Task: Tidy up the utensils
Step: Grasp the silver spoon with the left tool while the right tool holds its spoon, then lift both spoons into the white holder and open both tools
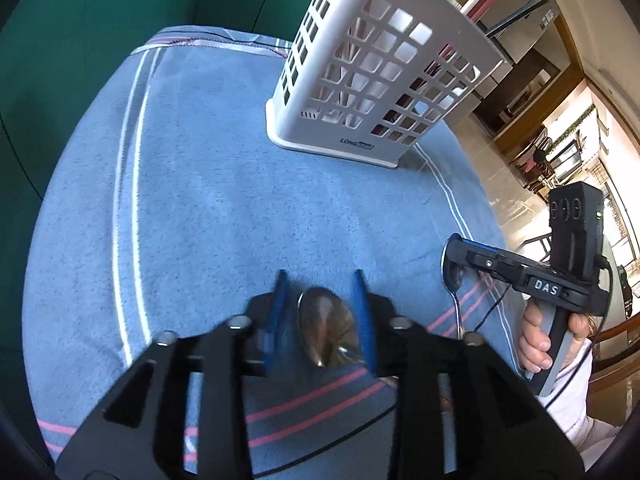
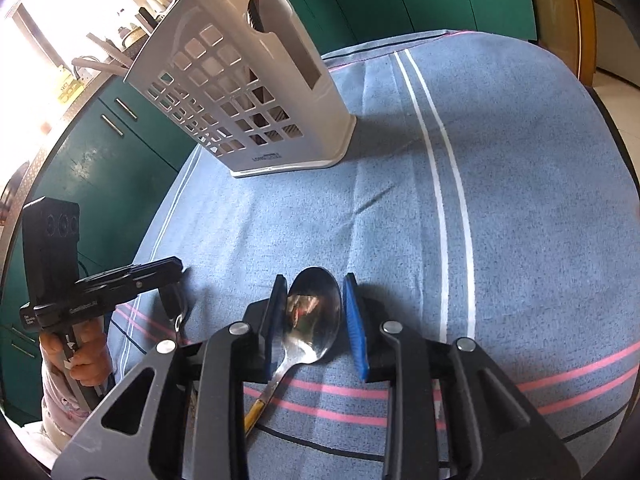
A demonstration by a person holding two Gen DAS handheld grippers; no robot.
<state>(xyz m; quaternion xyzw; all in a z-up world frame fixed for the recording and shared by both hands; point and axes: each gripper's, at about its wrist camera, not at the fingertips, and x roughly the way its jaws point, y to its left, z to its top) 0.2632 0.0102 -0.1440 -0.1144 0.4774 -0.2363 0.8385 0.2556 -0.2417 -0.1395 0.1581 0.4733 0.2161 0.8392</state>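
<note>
A white slotted utensil holder (image 1: 372,76) stands on the blue towel (image 1: 224,200), also seen in the right wrist view (image 2: 248,92). My left gripper (image 1: 320,284) is open, its blue fingers either side of a metal spoon's bowl (image 1: 326,326) lying on the towel. My right gripper (image 2: 314,286) is open, its fingers flanking the bowl of another spoon (image 2: 314,316) whose handle runs back under the gripper. Each gripper shows in the other's view: the right one (image 1: 456,256) over its spoon, the left one (image 2: 176,280) over its spoon.
Green cabinets (image 2: 100,168) stand behind the towel-covered table. The table edge falls away on the right in the left wrist view, with a tiled floor (image 1: 500,184) and shelves beyond. White and pink stripes (image 2: 448,200) cross the towel.
</note>
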